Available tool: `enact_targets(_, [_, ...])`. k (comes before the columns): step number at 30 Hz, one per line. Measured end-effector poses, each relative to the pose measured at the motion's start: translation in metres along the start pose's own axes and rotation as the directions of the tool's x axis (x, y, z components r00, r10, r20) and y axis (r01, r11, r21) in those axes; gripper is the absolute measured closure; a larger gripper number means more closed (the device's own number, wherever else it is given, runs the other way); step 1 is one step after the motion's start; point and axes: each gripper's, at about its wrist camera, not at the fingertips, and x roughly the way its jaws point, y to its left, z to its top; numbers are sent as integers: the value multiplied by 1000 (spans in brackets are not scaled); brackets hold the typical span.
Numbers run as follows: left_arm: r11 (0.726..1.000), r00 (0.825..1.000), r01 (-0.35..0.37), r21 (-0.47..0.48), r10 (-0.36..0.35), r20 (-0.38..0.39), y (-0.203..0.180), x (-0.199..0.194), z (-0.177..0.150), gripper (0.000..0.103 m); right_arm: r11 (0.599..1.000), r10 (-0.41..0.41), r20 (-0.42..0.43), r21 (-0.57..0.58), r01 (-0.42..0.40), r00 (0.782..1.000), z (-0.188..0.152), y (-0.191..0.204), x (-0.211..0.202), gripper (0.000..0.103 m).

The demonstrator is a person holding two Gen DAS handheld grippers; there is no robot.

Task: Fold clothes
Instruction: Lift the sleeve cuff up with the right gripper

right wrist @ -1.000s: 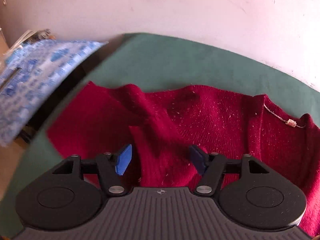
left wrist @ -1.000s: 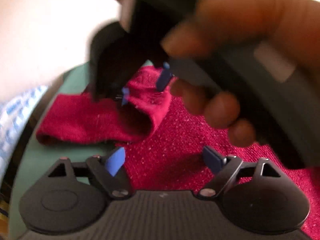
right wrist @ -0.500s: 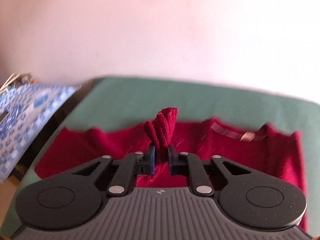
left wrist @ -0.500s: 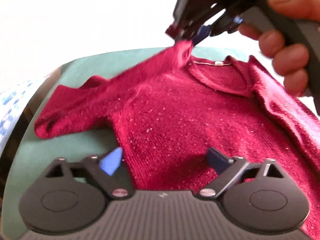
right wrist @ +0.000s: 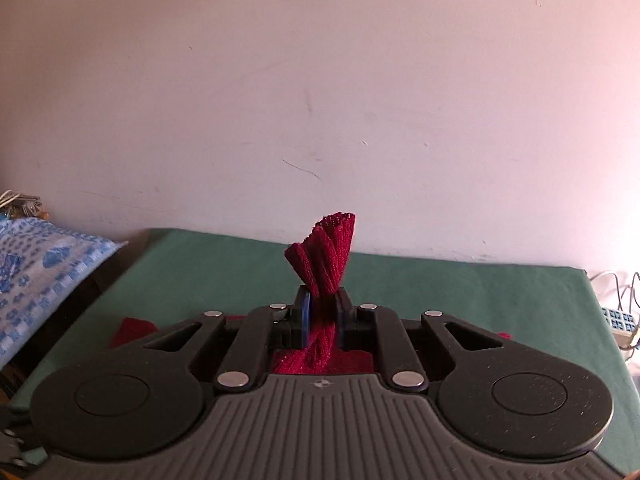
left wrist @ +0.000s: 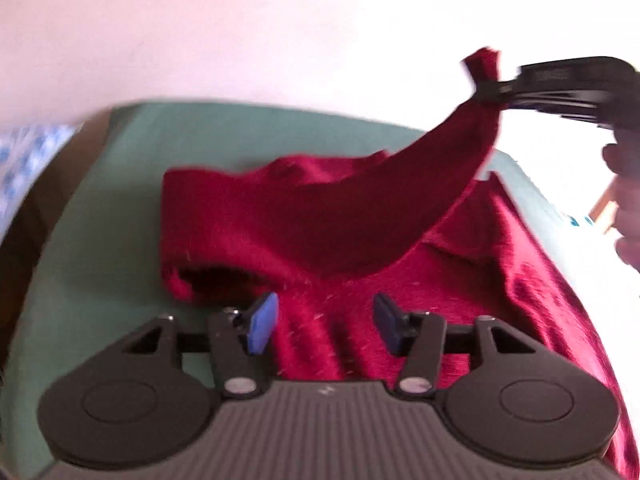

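Patterned cloth [left wrist: 28, 152]: blue-and-white, far left, off the work surface; takes no part.
Green table cover [left wrist: 100, 216]: bare along its left strip and far edge.
Red sweater [left wrist: 460, 280]: lies on the green cover, body spread toward the right, one part bunched at left with a dark opening showing. No tidy fold visible anywhere.
Left gripper [left wrist: 320, 322]: low over the near part of the sweater, jaws closing, knit lying between the blue pads but not yet pinched, as far as the blur allows.
Lifted part of sweater [left wrist: 452, 148]: pulled up off the table into a taut peak toward the upper right.
Right gripper [right wrist: 323, 312]: clamped on that gathered knit; a ribbed tuft stands above its pads.
Hand [left wrist: 628, 208]: holds the right gripper's handle at the right edge.
Done: one hold taken and raised.
Left: second hold, laying the raised part across, remaining folds. Judged early in the task.
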Motion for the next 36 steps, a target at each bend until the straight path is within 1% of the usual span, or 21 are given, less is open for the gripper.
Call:
enact_targets(2, [999,1000,-9,49,10,-12,-7,3,1,41,997,11,-25,73,-9,1000,6,-16,5,90])
enact_targets(4, [995,998,-43,89,46,-41,-14,22,4,42,993,29,-54,115,-23,998,11,-28,11,90])
enact_targets(5, [992,996,-64,110,70,-54,-17,31,4,44,993,21,-55,117,-15,998,15,-31,13,90])
enact_targets(6, [986,992,-101,132,110,-60,-20,41,5,45,993,15,-57,120,-8,998,18,-34,14,90])
enact_targets(7, [982,988,-132,136,141,-59,-20,48,6,45,992,11,-58,128,-4,998,22,-38,15,90])
enact_targets(10, [980,982,-178,93,184,-54,-11,59,10,46,979,4,-54,203,7,999,34,-57,13,90])
enact_targets(13, [975,976,-209,80,213,-43,-9,59,14,46,965,-17,-46,261,28,999,44,-77,11,90])
enact_targets(16, [968,969,-243,62,245,-30,-9,61,13,43,952,-32,-71,300,52,997,41,-94,14,90])
enact_targets(19, [970,970,-241,43,242,-21,-8,57,7,38,931,-40,-94,359,72,995,35,-113,16,90])
enact_targets(22, [964,967,-252,84,255,-20,-13,55,5,37,895,-47,-94,438,84,994,26,-136,16,90])
enact_targets(24, [962,967,-251,108,255,-26,-16,62,7,33,872,-38,-92,483,78,995,19,-151,15,90])
enact_targets(28, [957,966,-249,147,256,-32,-25,67,10,31,845,-37,-74,530,71,997,9,-169,16,90])
enact_targets(30, [960,969,-235,155,243,-36,-31,66,12,25,837,-40,-63,544,68,997,5,-176,18,90])
enact_targets(33, [962,973,-218,166,226,-34,-42,66,16,21,839,-55,-53,539,75,997,-1,-181,23,90])
enact_targets(34, [967,978,-195,165,203,-38,-47,65,17,21,838,-62,-52,539,80,997,-3,-184,24,90])
enact_targets(36, [975,986,-149,165,158,-43,-55,64,19,19,821,-72,-47,565,86,996,-8,-193,27,90])
